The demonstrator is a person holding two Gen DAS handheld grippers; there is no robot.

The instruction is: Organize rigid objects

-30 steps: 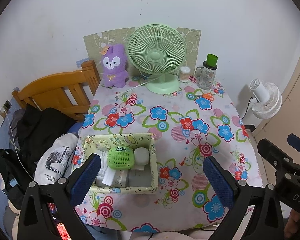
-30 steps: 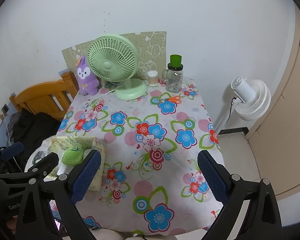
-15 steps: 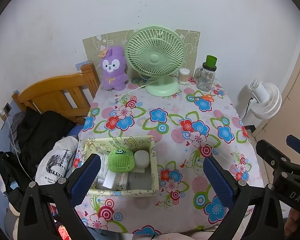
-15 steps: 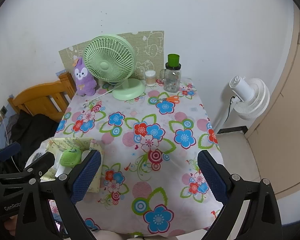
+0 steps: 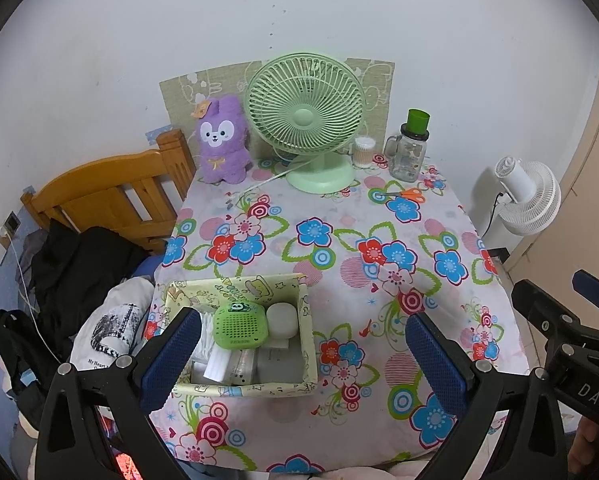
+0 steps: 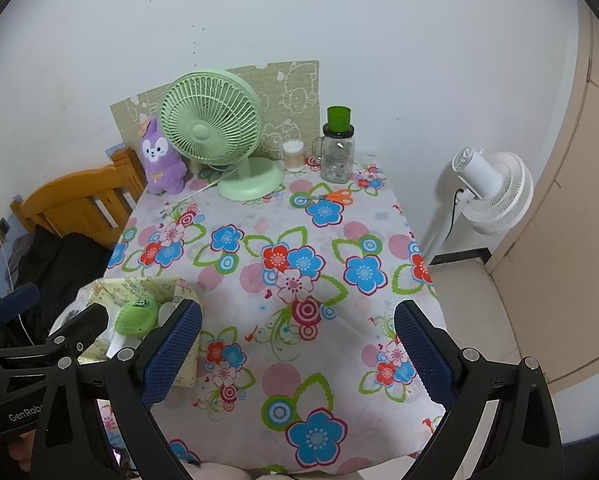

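Observation:
A pale green patterned storage box (image 5: 305, 344) sits at the table's front left; it holds a green speaker-like device (image 5: 240, 325), a white round object (image 5: 281, 318) and several white items. It also shows in the right wrist view (image 6: 145, 286). Orange-handled scissors (image 5: 407, 193) lie at the back right, also in the right wrist view (image 6: 331, 197). A glass jar with a green lid (image 5: 411, 148) and a cotton-swab jar (image 5: 364, 152) stand at the back. My left gripper (image 5: 303, 356) is open above the front edge, over the box. My right gripper (image 6: 297, 352) is open and empty above the table's front.
A green desk fan (image 5: 305, 120) and a purple plush rabbit (image 5: 221, 144) stand at the back of the floral tablecloth (image 5: 339, 240). A wooden bed frame (image 5: 111, 196) with dark clothes is left. A white floor fan (image 6: 491, 192) stands right of the table.
Both grippers have drawn back and up a little from the table; the scene looks slightly smaller and further off. Nothing on the table has moved.

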